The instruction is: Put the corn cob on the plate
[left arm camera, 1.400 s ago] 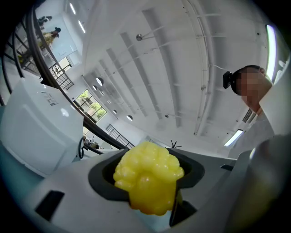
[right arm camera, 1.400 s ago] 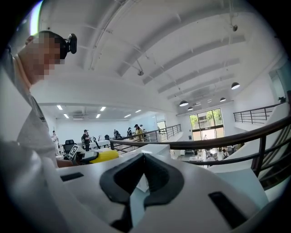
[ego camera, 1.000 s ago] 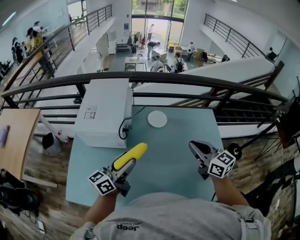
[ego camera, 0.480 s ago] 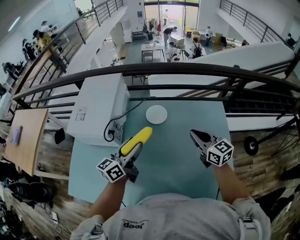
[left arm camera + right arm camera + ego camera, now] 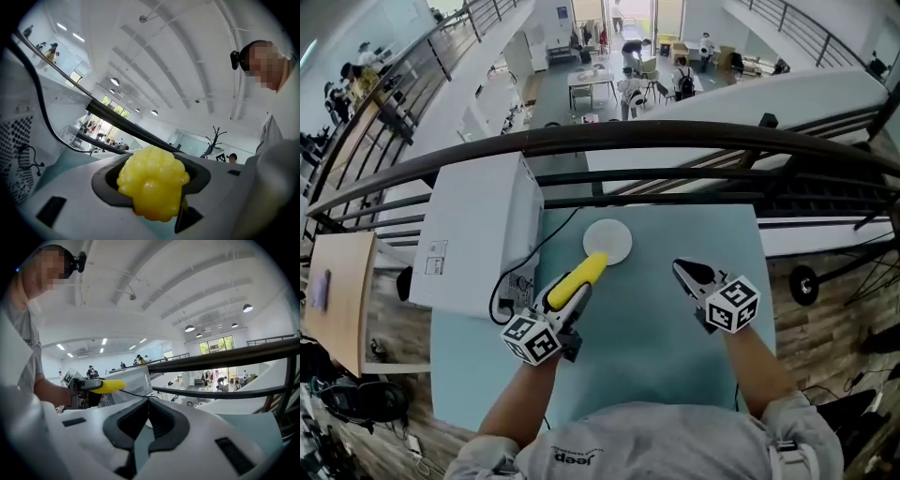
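Observation:
The yellow corn cob [image 5: 578, 277] is held lengthwise in my left gripper [image 5: 574, 292], which is shut on it; its far tip reaches over the near edge of the small white plate [image 5: 613, 234]. In the left gripper view the cob's knobbly end [image 5: 152, 185] fills the space between the jaws. My right gripper [image 5: 686, 273] hovers to the right of the plate with its jaws together and nothing in them [image 5: 144, 430]. The right gripper view shows the cob [image 5: 108, 386] sticking out of the left gripper [image 5: 80, 391].
A large white box [image 5: 473, 234] with a black cable [image 5: 517, 274] stands on the left part of the teal table [image 5: 675, 366]. A black railing [image 5: 675, 141] runs just beyond the table's far edge. A wooden tabletop [image 5: 333, 291] lies further left.
Both grippers have moved forward over the table toward the plate. The cob's tip, earlier well short of the plate, now overlaps its near edge.

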